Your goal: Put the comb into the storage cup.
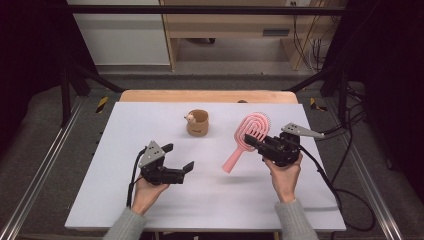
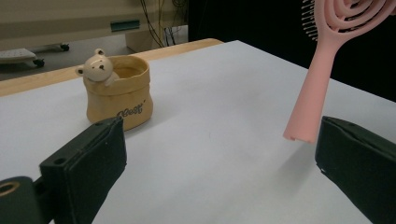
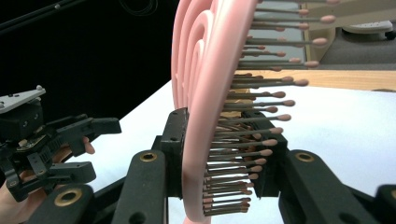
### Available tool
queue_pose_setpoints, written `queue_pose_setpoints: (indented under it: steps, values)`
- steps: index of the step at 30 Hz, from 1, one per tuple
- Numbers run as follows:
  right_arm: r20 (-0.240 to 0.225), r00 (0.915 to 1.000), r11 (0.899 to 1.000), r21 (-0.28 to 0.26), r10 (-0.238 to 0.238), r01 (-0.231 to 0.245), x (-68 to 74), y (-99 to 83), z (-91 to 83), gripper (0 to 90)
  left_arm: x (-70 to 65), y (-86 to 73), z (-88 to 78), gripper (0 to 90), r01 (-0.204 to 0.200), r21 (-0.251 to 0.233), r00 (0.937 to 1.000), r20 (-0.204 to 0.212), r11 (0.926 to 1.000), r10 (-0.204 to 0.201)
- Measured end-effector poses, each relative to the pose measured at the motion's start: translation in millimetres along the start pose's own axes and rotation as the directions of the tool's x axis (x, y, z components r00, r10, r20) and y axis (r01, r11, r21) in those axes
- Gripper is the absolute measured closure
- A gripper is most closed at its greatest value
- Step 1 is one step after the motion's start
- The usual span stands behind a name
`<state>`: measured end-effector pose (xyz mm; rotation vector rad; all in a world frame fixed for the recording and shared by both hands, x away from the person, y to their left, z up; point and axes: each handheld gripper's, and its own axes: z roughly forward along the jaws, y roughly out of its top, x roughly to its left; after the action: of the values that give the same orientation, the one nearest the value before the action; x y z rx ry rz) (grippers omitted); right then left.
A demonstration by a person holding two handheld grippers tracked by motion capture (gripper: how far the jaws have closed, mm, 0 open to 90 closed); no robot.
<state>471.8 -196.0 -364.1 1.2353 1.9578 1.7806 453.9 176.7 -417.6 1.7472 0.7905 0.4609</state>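
Two sets of black tongs worked over the matte white desk (image 1: 210, 200). Right of centre in the high view, the right tongs (image 1: 256, 142) were clenched on a pink plastic hairbrush (image 1: 246, 139), gripping it at the lower part of its oval head and holding it above the desk, its smooth tapered handle slanting down toward the lower left. In the right gripper view the head stood edge-on in the middle of the frame, a stack of curved pink ribs with rows of thin bristles tipped with small rounded beads, pinched between the flat black pads (image 3: 175, 144). The left tongs (image 1: 178, 157), in the lower left of the high view, were released, their blocky jaws spread wide with nothing between them. In the left gripper view the handle's hollow end hung just above the right jaw at the frame's right. A squat tan cup (image 1: 198, 123), shaped like a soft wrinkled sack, with a small glossy bear peeking over its rim, stood at the upper centre of the desk.
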Motion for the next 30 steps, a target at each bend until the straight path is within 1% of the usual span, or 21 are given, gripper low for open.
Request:
queue_pose_setpoints:
  steps: [4,9,12,17,25,30]
  values:
    - [-0.001,1.0000,1.000,0.001,-0.008,0.008,2.1,3.9,0.7,64.3,5.1,-5.8,-6.2,1.9,-0.009,0.001,1.0000,-0.004,1.0000,0.009]
    - [0.003,0.9998,1.000,0.001,-0.020,0.020,2.9,9.1,1.4,64.3,12.0,-11.1,-13.5,1.9,-0.009,0.005,0.9999,-0.014,0.9999,0.010]
    - [0.011,0.9996,1.000,0.002,-0.027,0.027,3.3,12.7,1.9,64.3,16.0,-14.4,-19.0,1.9,-0.016,0.013,0.9991,-0.040,0.9998,0.017]
    - [0.020,0.9989,0.999,0.002,-0.042,0.042,4.4,19.4,2.9,64.3,26.1,-20.6,-27.7,1.9,-0.005,0.019,0.9983,-0.057,0.9998,0.006]
    - [0.029,0.9975,0.998,0.007,-0.064,0.064,8.1,27.3,6.7,64.3,36.6,-26.9,-41.3,1.9,-0.014,0.014,0.9966,-0.082,0.9998,0.015]
    - [0.032,0.9968,0.997,0.010,-0.073,0.073,9.1,32.8,10.2,64.3,43.1,-30.5,-49.4,1.9,-0.005,0.010,0.9957,-0.092,0.9999,0.006]
